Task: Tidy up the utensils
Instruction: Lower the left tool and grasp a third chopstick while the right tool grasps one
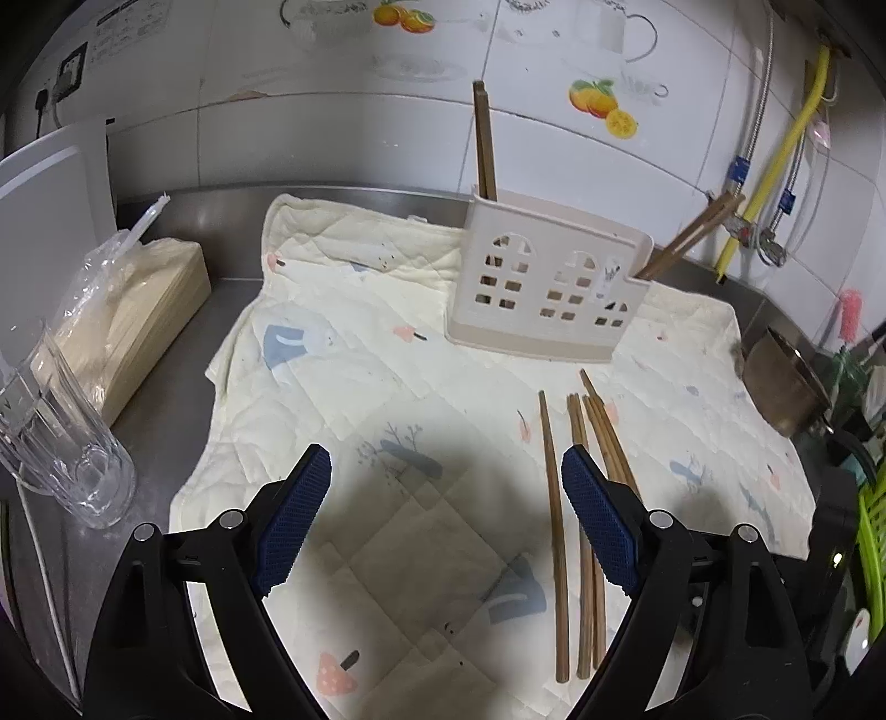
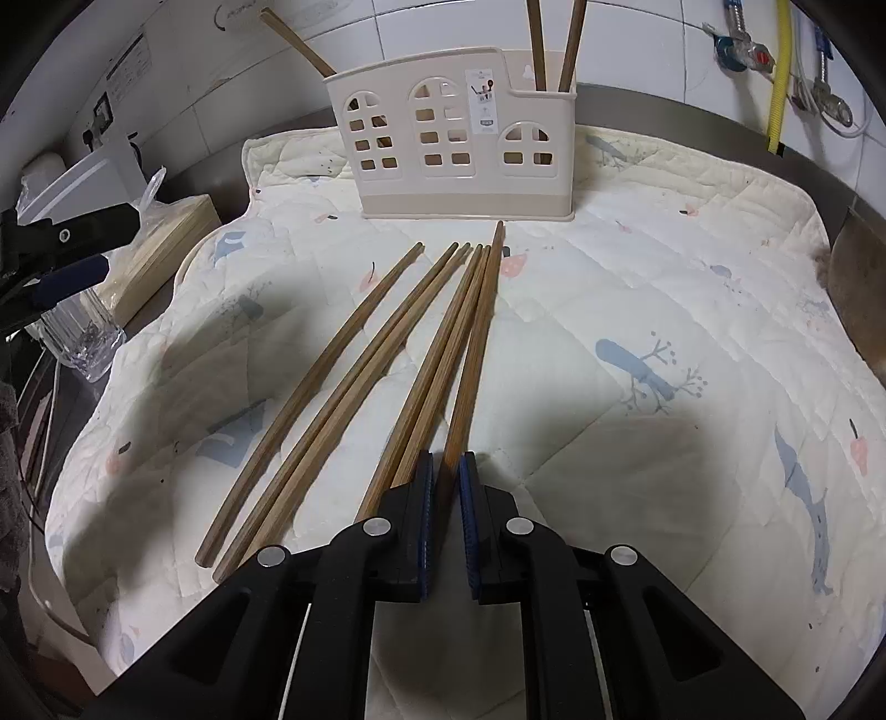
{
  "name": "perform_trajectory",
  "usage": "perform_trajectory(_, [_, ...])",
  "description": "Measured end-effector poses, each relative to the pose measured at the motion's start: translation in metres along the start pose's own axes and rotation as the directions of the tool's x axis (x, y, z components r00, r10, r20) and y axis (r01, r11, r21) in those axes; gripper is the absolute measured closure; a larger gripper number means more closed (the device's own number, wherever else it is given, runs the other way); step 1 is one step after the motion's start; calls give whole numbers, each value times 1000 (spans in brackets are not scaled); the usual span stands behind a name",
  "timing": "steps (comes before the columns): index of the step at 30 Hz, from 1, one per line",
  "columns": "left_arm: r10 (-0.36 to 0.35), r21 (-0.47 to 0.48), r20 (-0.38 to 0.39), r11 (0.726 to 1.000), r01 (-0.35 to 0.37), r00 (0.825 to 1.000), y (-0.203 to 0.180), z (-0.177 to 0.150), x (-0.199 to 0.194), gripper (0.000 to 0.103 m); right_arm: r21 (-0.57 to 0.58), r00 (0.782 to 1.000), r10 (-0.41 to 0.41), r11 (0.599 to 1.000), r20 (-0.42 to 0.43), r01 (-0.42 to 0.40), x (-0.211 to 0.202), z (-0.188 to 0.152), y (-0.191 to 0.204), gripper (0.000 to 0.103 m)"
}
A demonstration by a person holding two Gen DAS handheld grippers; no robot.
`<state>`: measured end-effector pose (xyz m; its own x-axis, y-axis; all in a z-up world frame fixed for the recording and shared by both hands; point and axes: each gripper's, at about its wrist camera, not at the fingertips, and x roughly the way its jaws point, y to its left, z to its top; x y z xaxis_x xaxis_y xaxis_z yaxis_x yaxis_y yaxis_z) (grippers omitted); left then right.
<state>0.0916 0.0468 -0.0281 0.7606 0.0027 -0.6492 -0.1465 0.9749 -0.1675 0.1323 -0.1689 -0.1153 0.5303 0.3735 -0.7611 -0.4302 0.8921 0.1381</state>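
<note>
Glass mug (image 1: 61, 437): a clear glass mug is standing at the far left of the steel bench (image 1: 221, 310), off the cloth.
Bagged box (image 1: 133, 310): a tan box in a plastic bag is sitting just behind the mug.
Quilted cloth (image 1: 343, 365): a cream printed cloth is covering most of the bench.
Left tool (image 1: 446, 518): it is hovering over the cloth with its blue pads wide apart and nothing between them; its right pad is sitting over the loose sticks in the left wrist view.
Loose chopsticks (image 2: 343, 382): five wooden chopsticks are lying flat on the cloth in front of the holder, fanning out, one alone on the left, then two pairs.
Held chopstick (image 2: 479, 332): one further stick is lying at the right edge of the group, its far tip reaching almost to the holder's base.
Right tool (image 2: 446, 471): its jaws are closing tight on the near end of the held chopstick.
Utensil holder (image 2: 443, 133): a cream plastic holder with window cut-outs is standing upright on the far part of the cloth.
Stored chopsticks (image 2: 548, 44): two sticks are standing in the holder's right compartment and one is leaning out of its left end.
Yellow hose (image 2: 778, 72): it is hanging on the tiled wall at the far right.
</note>
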Motion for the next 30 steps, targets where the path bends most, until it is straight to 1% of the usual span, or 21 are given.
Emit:
perform_trajectory(7, [-39,6,-59,999,40,997,-5,-21,12,20,12,999,-24,1000,25,24,-12,-5,-14,96])
perform_trajectory(9, [-59,8,-84,998,60,995,-9,-28,17,24,17,999,-27,1000,28,26,-16,-6,-20,96])
perform_trajectory(11, [-78,15,-106,997,80,991,-15,-35,22,33,21,999,-33,999,28,33,-17,-8,-25,96])
perform_trajectory(13, [-100,25,-132,994,105,986,-23,-43,27,37,25,999,-32,999,26,32,-18,-10,-29,96])
perform_trajectory(15, [-123,28,-156,991,129,980,-30,-50,32,44,28,999,-25,999,23,25,-19,-13,-32,96])
perform_trajectory(17, [-145,28,-180,988,152,973,-36,-54,37,59,28,999,-23,999,24,22,-19,-14,-32,96])
perform_trajectory(18, [-155,30,-193,986,163,969,-39,-57,40,62,27,1000,-21,999,23,20,-19,-14,-32,96])
perform_trajectory(20, [-167,32,-212,984,178,963,-45,-62,45,72,26,1000,-17,1000,23,17,-20,-16,-32,96])
perform_trajectory(22, [-173,32,-227,982,185,958,-49,-65,50,75,26,1000,-14,1000,23,13,-20,-17,-32,95])
perform_trajectory(26, [-183,30,-245,980,196,952,-53,-68,57,84,29,1000,-9,1000,26,9,-21,-18,-32,95])
perform_trajectory(30, [-173,26,-253,982,185,952,-53,-68,63,87,30,1000,-8,1000,27,7,-21,-18,-33,95])
